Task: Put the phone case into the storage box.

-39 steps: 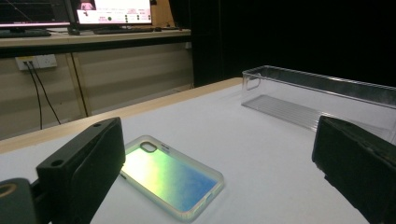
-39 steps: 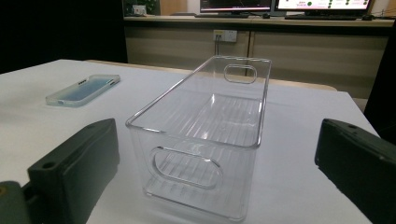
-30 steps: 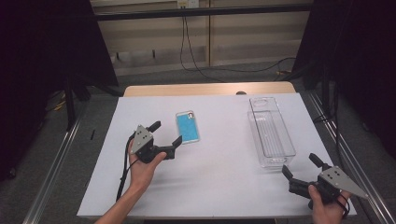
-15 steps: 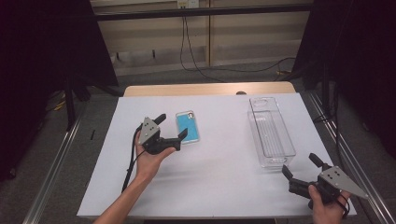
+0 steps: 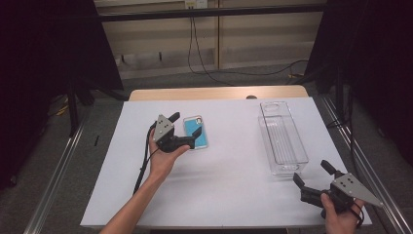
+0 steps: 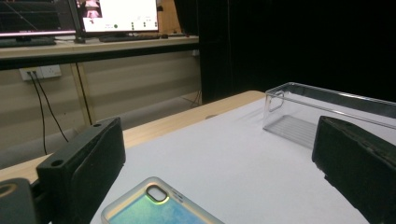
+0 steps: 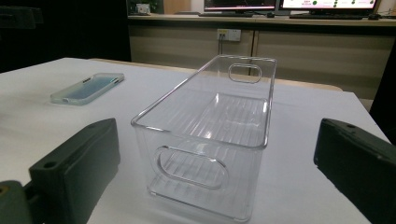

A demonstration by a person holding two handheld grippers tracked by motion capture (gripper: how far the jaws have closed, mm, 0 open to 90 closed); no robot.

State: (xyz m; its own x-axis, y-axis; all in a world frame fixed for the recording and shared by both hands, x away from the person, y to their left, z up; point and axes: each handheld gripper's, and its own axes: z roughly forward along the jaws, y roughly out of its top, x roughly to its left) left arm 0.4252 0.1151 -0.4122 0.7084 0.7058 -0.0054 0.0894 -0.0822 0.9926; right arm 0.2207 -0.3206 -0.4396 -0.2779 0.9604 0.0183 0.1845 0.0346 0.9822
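Note:
A phone in a teal case point(image 5: 201, 138) lies flat on the white table point(image 5: 229, 190), left of centre. My left gripper point(image 5: 186, 125) is open, one jaw on each side of the phone's near-left part. In the left gripper view the phone's camera end point(image 6: 156, 210) lies low between the two spread jaws, untouched by either. A clear plastic bin point(image 5: 282, 139) stands empty at the right. My right gripper point(image 5: 312, 173) is open near the front right corner, just short of the bin. The right gripper view looks along the bin point(image 7: 219, 126) with the phone point(image 7: 86, 88) far left.
The bin point(image 6: 327, 112) is beyond the phone in the left gripper view. A wooden strip point(image 5: 214, 93) runs along the table's far edge. Metal rails point(image 5: 58, 170) flank the table. Desks with monitors point(image 7: 289, 4) stand behind. Black cables trail from the left gripper.
My left gripper has moved forward and right until its open jaws stand on either side of the phone. The right gripper, the bin and the phone have stayed put.

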